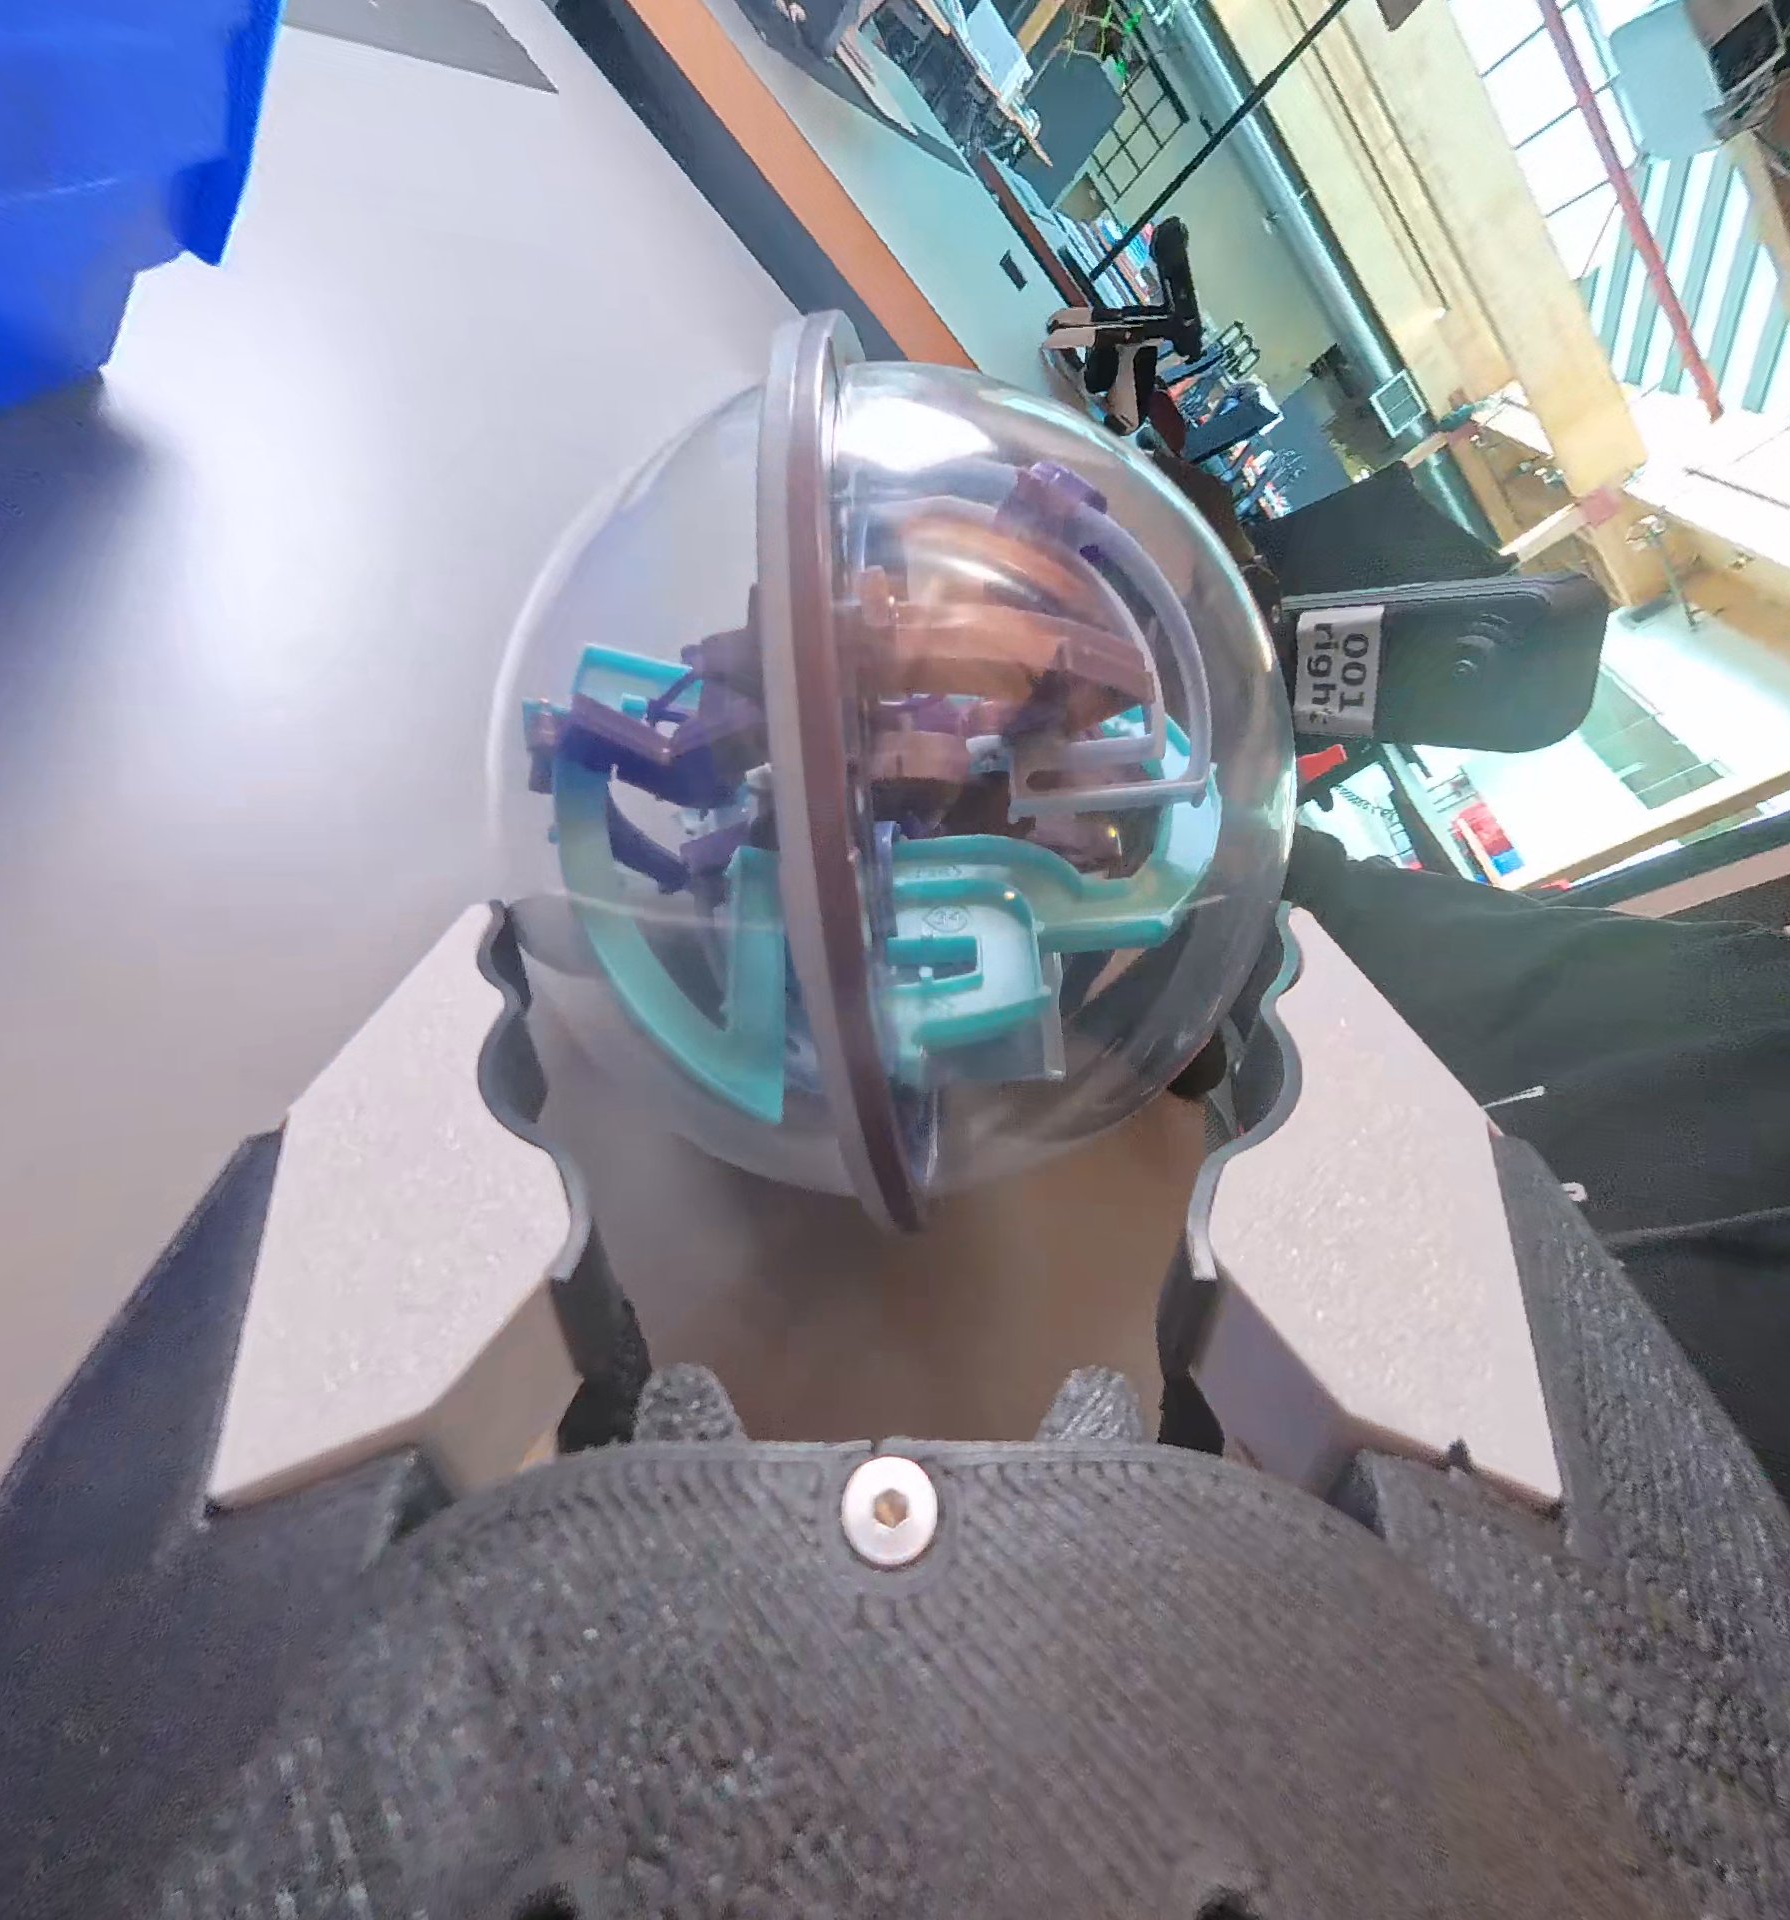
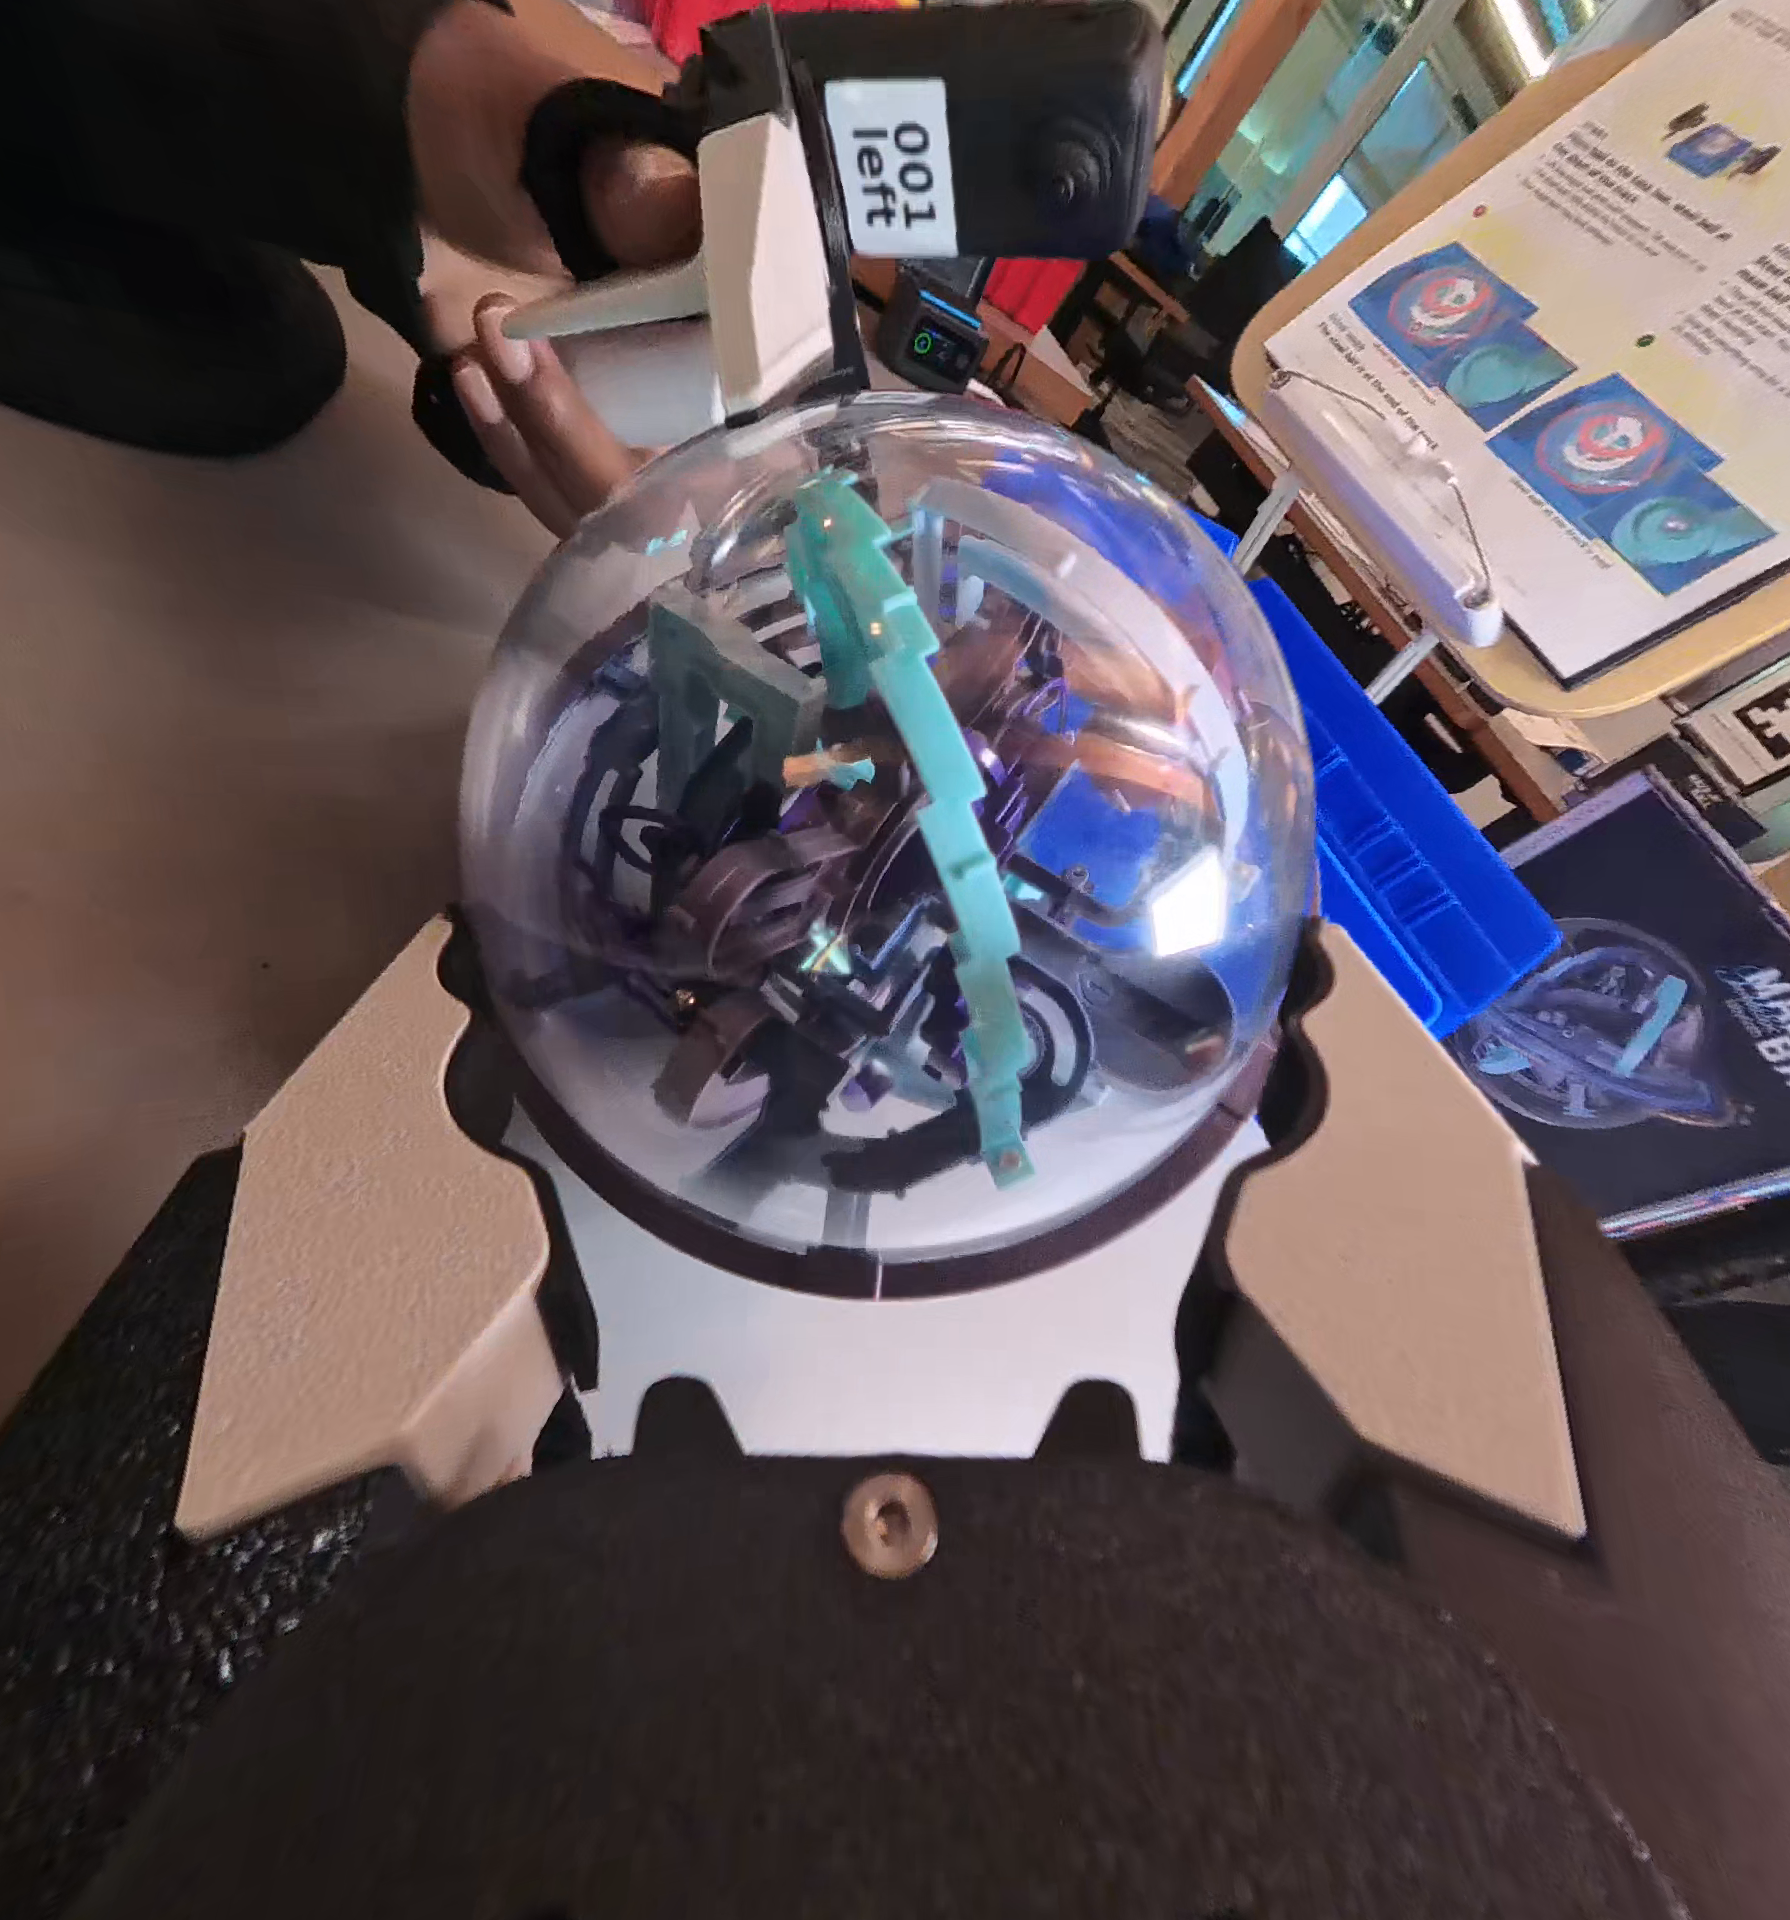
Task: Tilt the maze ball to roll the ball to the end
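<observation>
Two handheld grippers meet on one clear maze ball point(image 1: 891, 769), which serves as the landmark for every position below. Left of the maze ball in the left wrist view lie a blue bin point(image 1: 70, 156) at the far upper corner and a pale table surface point(image 1: 299, 520) behind the sphere. The left gripper point(image 1: 896, 935) stands wide, with the maze ball between its two pale fingers point(image 1: 403, 1091); the dark scalloped pads sit against the sphere's lower flanks on both sides, and the sphere is clear of the table. The brown equator band of the maze ball runs nearly upright here, with teal, purple and brown tracks inside. Right of the maze ball, the black body of the other gripper and a dark sleeve point(image 1: 1597, 1039) are visible. In the right wrist view, a gloved hand point(image 2: 558, 260) grips the left tool above and left of the maze ball. The right gripper point(image 2: 886, 966) is also wide, its pads touching the dome at either side just above the brown band, which lies toward the camera. Right of the maze ball stand the blue bin, a dark printed box point(image 2: 1701, 1039) and an instruction sheet point(image 2: 1597, 364) on a board. The small steel ball cannot be located among the tracks.
</observation>
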Demonstrator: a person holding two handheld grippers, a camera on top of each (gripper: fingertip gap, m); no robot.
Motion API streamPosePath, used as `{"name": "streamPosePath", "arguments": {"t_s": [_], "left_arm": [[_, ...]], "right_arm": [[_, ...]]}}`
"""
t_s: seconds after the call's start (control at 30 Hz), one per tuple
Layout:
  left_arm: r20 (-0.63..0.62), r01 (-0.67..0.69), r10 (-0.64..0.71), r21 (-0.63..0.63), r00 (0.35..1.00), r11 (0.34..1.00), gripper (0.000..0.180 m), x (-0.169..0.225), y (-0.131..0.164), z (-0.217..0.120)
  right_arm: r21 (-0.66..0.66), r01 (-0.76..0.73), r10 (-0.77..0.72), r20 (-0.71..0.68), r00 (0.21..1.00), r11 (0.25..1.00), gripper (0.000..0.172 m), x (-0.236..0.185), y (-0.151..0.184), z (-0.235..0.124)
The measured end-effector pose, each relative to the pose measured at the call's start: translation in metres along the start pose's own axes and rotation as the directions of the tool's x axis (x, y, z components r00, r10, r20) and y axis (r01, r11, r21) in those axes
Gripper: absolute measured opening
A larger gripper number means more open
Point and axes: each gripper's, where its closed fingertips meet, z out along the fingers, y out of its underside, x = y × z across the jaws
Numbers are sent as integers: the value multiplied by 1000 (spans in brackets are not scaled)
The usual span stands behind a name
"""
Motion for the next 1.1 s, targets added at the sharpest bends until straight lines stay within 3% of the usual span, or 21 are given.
{"name": "streamPosePath", "arguments": {"t_s": [0.1,0.17,0.37,0.53,0.67,0.8,0.93,1.1], "left_arm": [[-16,0,0,7,1000,1000,133,-1,1,-2],[-42,-60,61,16,997,998,143,4,3,-2],[85,-346,342,39,936,938,150,8,1,1],[190,-529,527,-40,829,847,152,-3,10,9],[268,-600,602,-100,752,794,148,-15,11,16],[299,-593,577,-47,760,804,141,-15,1,16],[293,-589,572,-36,766,807,141,-14,0,15],[303,-606,586,-37,751,795,137,-12,-1,15]], "right_arm": [[10,-115,115,18,993,993,145,3,2,0],[13,-212,211,29,977,977,145,7,6,-1],[4,-460,458,82,885,888,145,12,17,-1],[-21,-668,664,141,734,743,144,15,19,-2],[-56,-815,805,206,556,577,144,15,20,-3],[-105,-883,872,249,423,458,143,11,21,-2],[-114,-878,870,243,429,464,143,10,22,-2],[-93,-824,818,221,531,559,140,17,23,-10]]}}
